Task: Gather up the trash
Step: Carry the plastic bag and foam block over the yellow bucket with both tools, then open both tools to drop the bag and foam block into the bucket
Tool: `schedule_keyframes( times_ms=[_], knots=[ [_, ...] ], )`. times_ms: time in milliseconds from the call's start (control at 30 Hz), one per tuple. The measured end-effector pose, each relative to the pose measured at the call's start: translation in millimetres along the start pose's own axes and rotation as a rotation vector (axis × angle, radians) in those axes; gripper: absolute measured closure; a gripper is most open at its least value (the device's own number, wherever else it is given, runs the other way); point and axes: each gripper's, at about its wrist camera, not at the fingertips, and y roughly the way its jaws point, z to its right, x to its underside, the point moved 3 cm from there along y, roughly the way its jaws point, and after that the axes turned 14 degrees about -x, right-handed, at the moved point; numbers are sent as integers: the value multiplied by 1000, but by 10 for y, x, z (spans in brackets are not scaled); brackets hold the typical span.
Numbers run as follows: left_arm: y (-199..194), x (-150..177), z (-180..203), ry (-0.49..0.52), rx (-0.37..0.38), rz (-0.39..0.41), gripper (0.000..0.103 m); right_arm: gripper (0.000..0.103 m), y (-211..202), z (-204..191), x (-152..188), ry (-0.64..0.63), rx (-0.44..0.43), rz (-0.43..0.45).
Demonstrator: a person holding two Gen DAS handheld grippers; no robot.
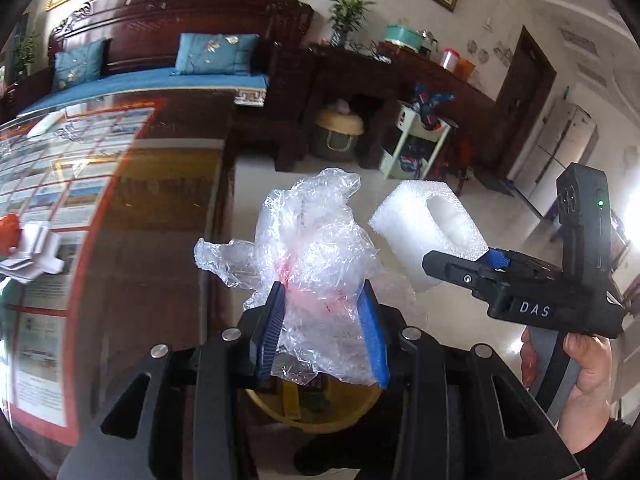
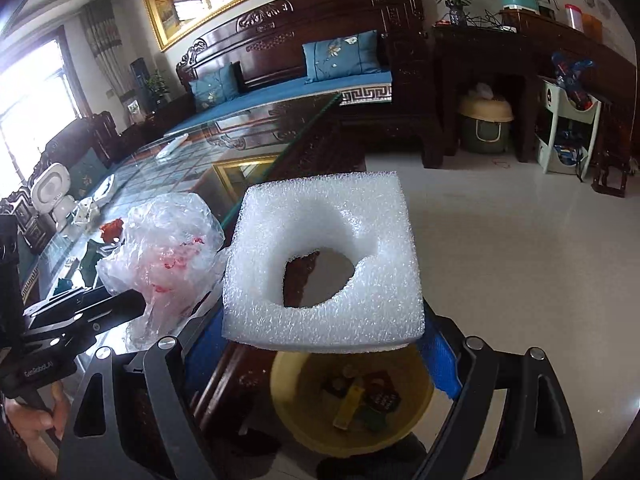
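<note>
My left gripper (image 1: 324,304) is shut on a crumpled clear plastic bag (image 1: 312,240) with red print; the bag also shows in the right wrist view (image 2: 164,252). My right gripper (image 2: 320,344) is shut on a white foam block (image 2: 324,260) with a round hole; it shows in the left wrist view (image 1: 428,228) too. Both hang above a yellow bin (image 2: 304,416) on the floor, holding several wrappers. The bin's rim shows under the left gripper (image 1: 280,412).
A glass-topped wooden table (image 2: 248,144) lies to the left, with a red scrap (image 2: 112,228), white paper pieces (image 1: 36,252) and a white figurine (image 2: 52,196). A dark sofa (image 2: 320,80) stands behind. Tiled floor (image 2: 520,240) spreads to the right.
</note>
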Motion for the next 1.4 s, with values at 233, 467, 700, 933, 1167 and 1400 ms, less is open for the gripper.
schedule_keyframes(
  times_ms=[233, 467, 700, 933, 1167, 1400],
  knots=[
    [441, 153, 400, 29, -16, -113, 65, 22, 85, 342, 259, 11, 1, -92],
    [937, 309, 589, 47, -55, -217, 65, 22, 199, 565, 429, 30, -6, -154],
    [1410, 503, 665, 46, -73, -309, 31, 21, 312, 778, 533, 64, 1, -184],
    [1401, 485, 600, 35, -126, -267, 24, 21, 541, 741, 623, 59, -11, -257],
    [1155, 374, 423, 21, -223, -228, 9, 9, 800, 581, 632, 3, -59, -357],
    [1040, 302, 295, -4, -205, -212, 9, 9, 777, 522, 615, -18, -47, -337]
  ],
)
